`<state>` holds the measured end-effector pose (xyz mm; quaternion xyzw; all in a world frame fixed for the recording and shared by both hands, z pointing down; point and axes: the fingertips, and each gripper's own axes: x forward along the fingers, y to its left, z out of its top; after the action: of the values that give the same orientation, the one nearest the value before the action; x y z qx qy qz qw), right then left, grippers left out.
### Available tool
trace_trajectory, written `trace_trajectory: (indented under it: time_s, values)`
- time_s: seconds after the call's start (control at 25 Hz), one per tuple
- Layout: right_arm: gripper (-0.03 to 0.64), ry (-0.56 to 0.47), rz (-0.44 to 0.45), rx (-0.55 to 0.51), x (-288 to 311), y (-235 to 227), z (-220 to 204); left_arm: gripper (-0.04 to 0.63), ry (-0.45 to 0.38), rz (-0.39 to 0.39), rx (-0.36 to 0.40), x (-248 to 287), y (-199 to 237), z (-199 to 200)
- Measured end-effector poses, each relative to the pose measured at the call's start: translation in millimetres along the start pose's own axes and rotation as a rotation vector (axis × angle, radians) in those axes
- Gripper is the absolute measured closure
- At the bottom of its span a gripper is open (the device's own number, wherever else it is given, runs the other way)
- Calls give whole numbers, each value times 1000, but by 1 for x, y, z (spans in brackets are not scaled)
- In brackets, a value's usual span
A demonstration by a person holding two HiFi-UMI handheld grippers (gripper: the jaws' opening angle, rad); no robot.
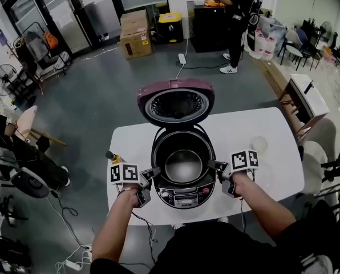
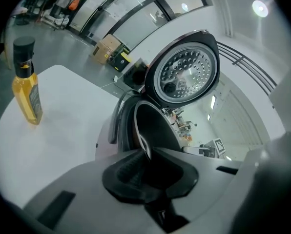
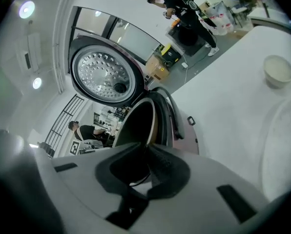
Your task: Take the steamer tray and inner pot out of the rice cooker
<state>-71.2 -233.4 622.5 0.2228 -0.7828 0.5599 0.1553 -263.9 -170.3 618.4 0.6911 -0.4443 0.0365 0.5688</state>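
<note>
**Jaws clenched on both sides of the round metal inner pot [image 1: 183, 165]**

Left gripper [image 1: 153, 172] has its two jaws pressed together on the thin left rim of the inner pot. In the left gripper view, the bright edge of the pot [image 2: 157, 126] stands pinched between the dark ribbed pads [image 2: 131, 168] of this gripper [image 2: 146, 152]. The right gripper [image 1: 216, 166] grasps the opposite rim in the same way. In its own view, the jaws of the gripper [image 3: 148, 145] are closed on the edge of the pot [image 3: 135, 126].

The pot sits inside the dark red and black rice cooker [image 1: 184, 197]. The cooker's round lid [image 1: 175, 100] stands open behind it, with the perforated metal inner plate facing the camera.

The cooker stands on a white table with rounded corners [image 1: 130, 147]. On the table, left of the cooker, is a yellow bottle with a black cap [image 2: 27, 94]. On the right is a small white bowl [image 3: 277, 71]. Nearer to the right gripper lies a pale round thing [image 3: 284, 130], too faint to name
</note>
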Motion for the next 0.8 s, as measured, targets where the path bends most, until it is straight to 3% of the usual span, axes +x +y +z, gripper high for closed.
trace_trajectory:
  time_s: [0.2, 0.6, 0.8]
  values:
    - [580, -41, -40, -100, -5, 10, -6, 555, -36, 30, 81, -7, -5, 2]
    - [574, -316, -111, -309, -49, 92, 4, 546, -146, -86, 302, -67, -60, 24]
    - [574, -411, -108, -412, -79, 136, 5, 548, -238, -92, 391, -100, -93, 31]
